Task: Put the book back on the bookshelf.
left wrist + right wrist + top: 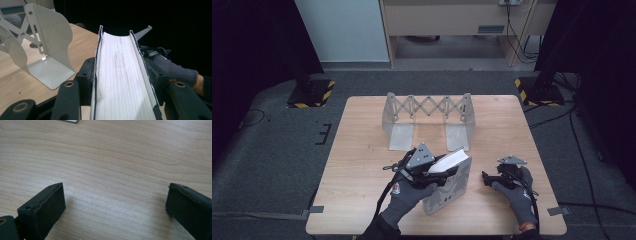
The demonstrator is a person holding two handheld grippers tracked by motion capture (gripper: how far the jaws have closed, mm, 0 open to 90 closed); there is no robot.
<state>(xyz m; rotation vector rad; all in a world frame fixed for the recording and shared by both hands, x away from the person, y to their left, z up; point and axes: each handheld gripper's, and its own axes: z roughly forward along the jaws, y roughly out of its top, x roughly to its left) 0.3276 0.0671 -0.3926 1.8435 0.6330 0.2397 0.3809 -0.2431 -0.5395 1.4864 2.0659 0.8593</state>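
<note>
Two grippers at work over the wooden table. Left gripper clamped across a thick book, jaws pressing both covers with the white page edges showing between them. Book raised at a tilt near the middle of the front half of the table, lower corner seemingly close to or resting on the wood (hard to tell which). Right gripper spread wide and holding nothing, low over bare wood just beside the book. Expanding bookend rack upright farther back, well apart from the book, slot between its two end plates free.

Likely next: carrying the book to that rack. Risks, as a guess: heavy book pivoting in the one-sided pinch and sliding out; covers splaying and pages sagging; a corner catching an end plate and shoving the light rack backward or knocking it over.
</note>
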